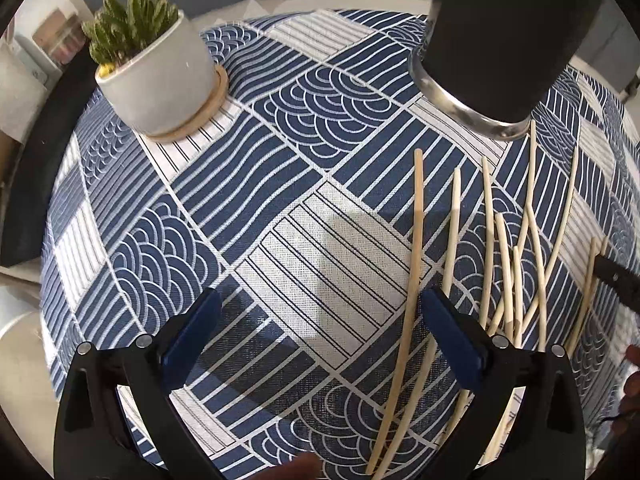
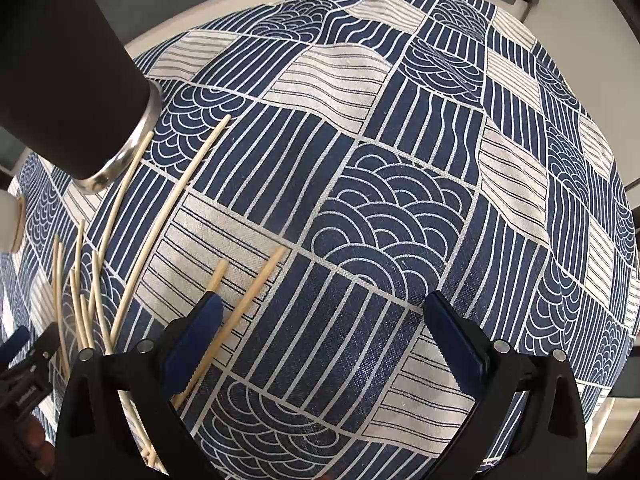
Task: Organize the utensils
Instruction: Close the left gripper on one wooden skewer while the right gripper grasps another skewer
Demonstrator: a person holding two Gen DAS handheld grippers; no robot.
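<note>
Right wrist view: right gripper jaws wide and empty, one chopstick between them hard by the left pad, long axis roughly along the fingers. Left gripper jaws wide, empty; remaining chopsticks fanned over worktop to its right. Black cup upright beyond; contents not visible.
</note>
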